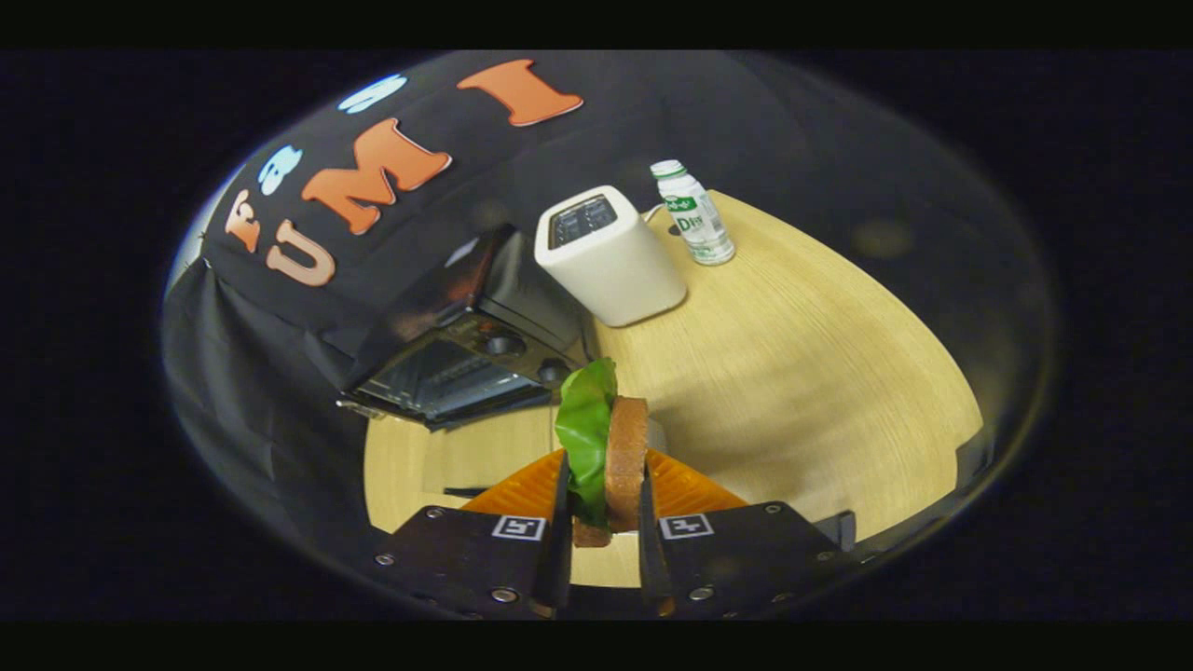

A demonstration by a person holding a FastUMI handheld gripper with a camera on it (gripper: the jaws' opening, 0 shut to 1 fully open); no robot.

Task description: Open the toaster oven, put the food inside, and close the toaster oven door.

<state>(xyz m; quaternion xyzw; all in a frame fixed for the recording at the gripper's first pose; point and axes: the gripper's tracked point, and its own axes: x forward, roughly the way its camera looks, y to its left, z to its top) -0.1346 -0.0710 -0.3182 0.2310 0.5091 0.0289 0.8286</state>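
The toaster oven [447,359] sits at the left edge of the tabletop [802,373], hard against the booth's black cloth wall [270,373], and its glass door looks dropped open toward the front, so the opening step appears to be done; I cannot see far enough into the cavity to tell what it holds. To its right, and much nearer, the gripper [604,550] is clamped on the food [610,457], a slice of brown bread with a green lettuce leaf, both fingers pressing its sides so it stands on edge between them, above an orange ridged plate [685,489] at the near edge of the tabletop. So the food is picked up but not yet in the oven: carrying it across, setting it inside and shutting the door are left. Beyond the food, toward the far edge, stands a white slot toaster [610,261], and just right of it a small white bottle [694,216] with a green cap. The tabletop is pale wood with a rounded right edge, bare on that side, and the room past it is dark.
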